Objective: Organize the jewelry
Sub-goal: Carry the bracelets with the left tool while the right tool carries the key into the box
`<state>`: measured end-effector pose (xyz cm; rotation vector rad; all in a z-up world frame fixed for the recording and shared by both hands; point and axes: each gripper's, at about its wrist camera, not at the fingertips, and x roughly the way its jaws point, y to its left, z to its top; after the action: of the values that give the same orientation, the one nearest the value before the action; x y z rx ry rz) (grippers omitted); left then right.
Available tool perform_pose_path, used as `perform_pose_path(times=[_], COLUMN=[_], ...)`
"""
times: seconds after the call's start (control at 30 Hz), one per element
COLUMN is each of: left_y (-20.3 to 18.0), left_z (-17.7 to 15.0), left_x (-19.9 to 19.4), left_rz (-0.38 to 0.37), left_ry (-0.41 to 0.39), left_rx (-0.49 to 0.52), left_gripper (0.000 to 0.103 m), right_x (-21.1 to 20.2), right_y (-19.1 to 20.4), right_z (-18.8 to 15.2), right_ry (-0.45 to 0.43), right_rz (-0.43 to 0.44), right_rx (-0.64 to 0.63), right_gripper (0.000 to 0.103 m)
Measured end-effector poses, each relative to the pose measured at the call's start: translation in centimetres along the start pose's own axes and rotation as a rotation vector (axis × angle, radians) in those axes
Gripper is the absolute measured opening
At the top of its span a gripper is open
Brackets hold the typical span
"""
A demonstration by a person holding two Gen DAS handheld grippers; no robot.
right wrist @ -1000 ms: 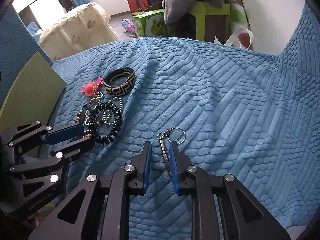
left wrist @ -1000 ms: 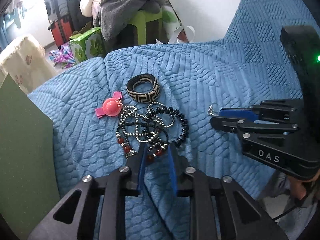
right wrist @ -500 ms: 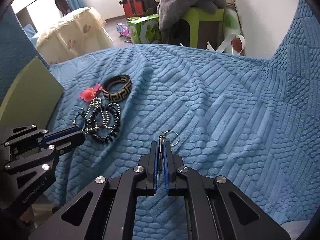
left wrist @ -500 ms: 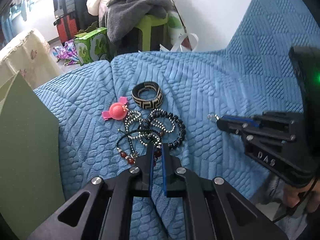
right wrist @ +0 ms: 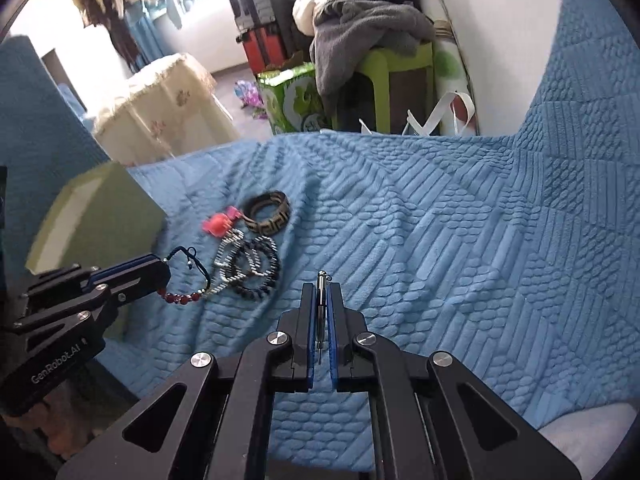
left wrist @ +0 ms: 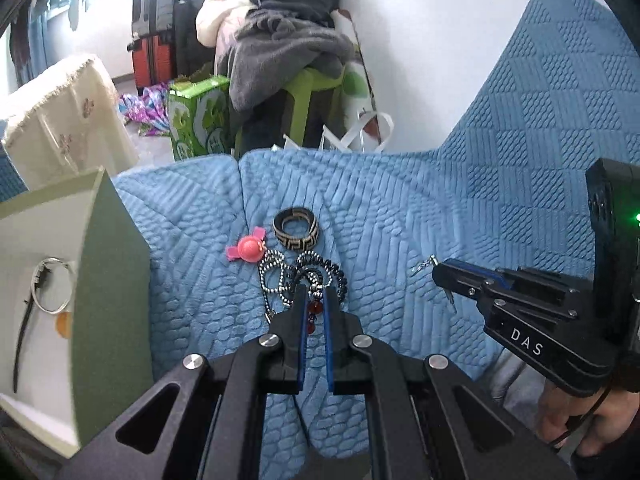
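Observation:
My left gripper [left wrist: 312, 300] is shut on a red-bead bracelet with a dark cord [right wrist: 182, 298] and holds it lifted above the blue sofa cover [left wrist: 400, 216]. My right gripper [right wrist: 320, 300] is shut on a small metal tool on a keyring [right wrist: 320, 304], lifted off the cover. A pile of black and silver bead bracelets [left wrist: 304, 274], a pink clip [left wrist: 249, 249] and a black-and-gold patterned bangle [left wrist: 295, 227] lie on the cover. A green box [left wrist: 108, 300] stands open at the left; a ring and a dark strap [left wrist: 48, 288] lie inside.
Beyond the sofa edge stand a green stool with grey clothes [left wrist: 288, 56], a green carton [left wrist: 198, 120], suitcases [left wrist: 154, 20] and a cream-covered piece of furniture [left wrist: 68, 116]. The sofa back [left wrist: 560, 92] rises at the right.
Both grippers closed, the left on the red-bead bracelet and the right on the keyring tool, then both lifted up and back. The box's inside has come into view at the left.

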<state>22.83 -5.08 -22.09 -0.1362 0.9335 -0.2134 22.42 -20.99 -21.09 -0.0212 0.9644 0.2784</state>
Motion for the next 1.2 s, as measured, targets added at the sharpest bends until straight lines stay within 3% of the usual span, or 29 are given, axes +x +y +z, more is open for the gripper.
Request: perform_pose_path(times=[0.57, 0.97, 1.2], left_y=[-0.5, -0.7, 0.8], left_z=[0.8, 4.8, 8.1], left_x=[-7.8, -13.4, -17.2], left_rz=[-0.017, -0.001, 0.061], left_ry=[-0.053, -0.126, -0.171], left_rx=[-0.058, -0.046, -0.045], left_gripper=[0.004, 0.004, 0.005], right_x=[-6.9, -11.9, -15.0], right_y=[3.4, 5.5, 8.1], right_z=[0.4, 4.3, 7.8], right_ry=[-0.060, -0.143, -0.222], right_rz=[-0.011, 0.024, 0.034], right_rx=[0.012, 0.033, 0.000], right_gripper=[0.003, 0.003, 0.003])
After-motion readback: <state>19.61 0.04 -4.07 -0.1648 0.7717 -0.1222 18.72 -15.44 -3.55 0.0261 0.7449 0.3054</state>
